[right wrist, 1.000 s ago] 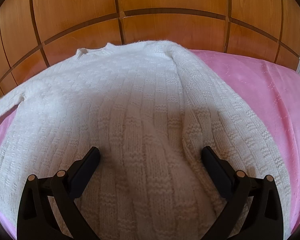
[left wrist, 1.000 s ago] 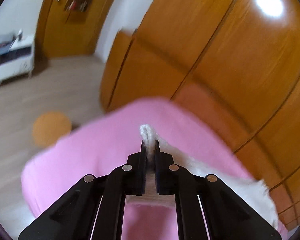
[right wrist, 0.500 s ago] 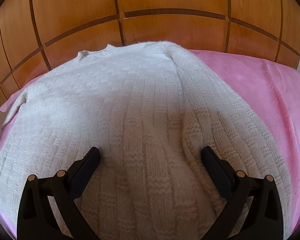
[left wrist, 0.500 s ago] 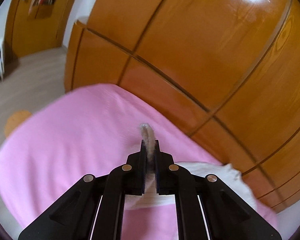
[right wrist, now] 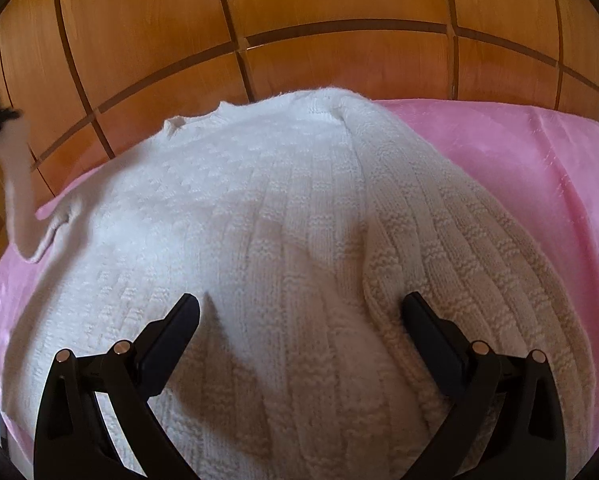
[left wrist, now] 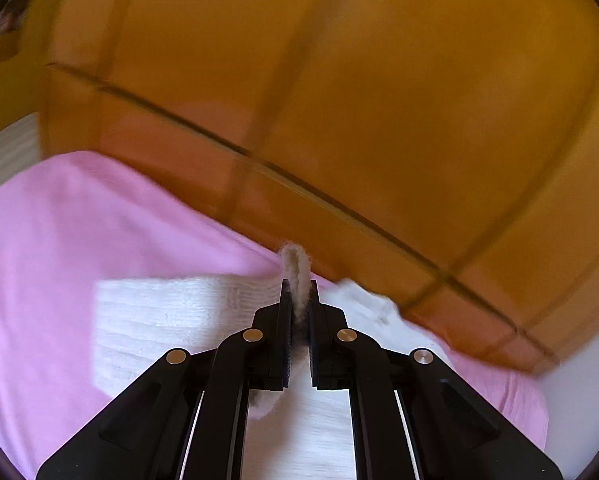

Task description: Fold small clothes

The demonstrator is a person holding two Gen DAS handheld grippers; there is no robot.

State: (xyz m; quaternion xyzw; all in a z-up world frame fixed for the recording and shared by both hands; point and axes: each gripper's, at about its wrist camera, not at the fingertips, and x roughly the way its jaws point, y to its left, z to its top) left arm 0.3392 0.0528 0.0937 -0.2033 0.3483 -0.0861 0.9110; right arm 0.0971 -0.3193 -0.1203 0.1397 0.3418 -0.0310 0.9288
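White knit sweater (right wrist: 283,240) lies spread on a pink bedspread (right wrist: 519,152) near its wooden-wall edge; left gripper (left wrist: 298,300) pinches its lifted sleeve (right wrist: 17,184); right gripper (right wrist: 301,316) gapes wide, empty, over the sweater

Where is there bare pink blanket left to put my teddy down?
Bare blanket shows right of the sweater, up to the wooden wall. A thinner strip lies left of the sweater, under the lifted sleeve that the left hand-held gripper pinches. The middle is all sweater, under the open right hand-held gripper.
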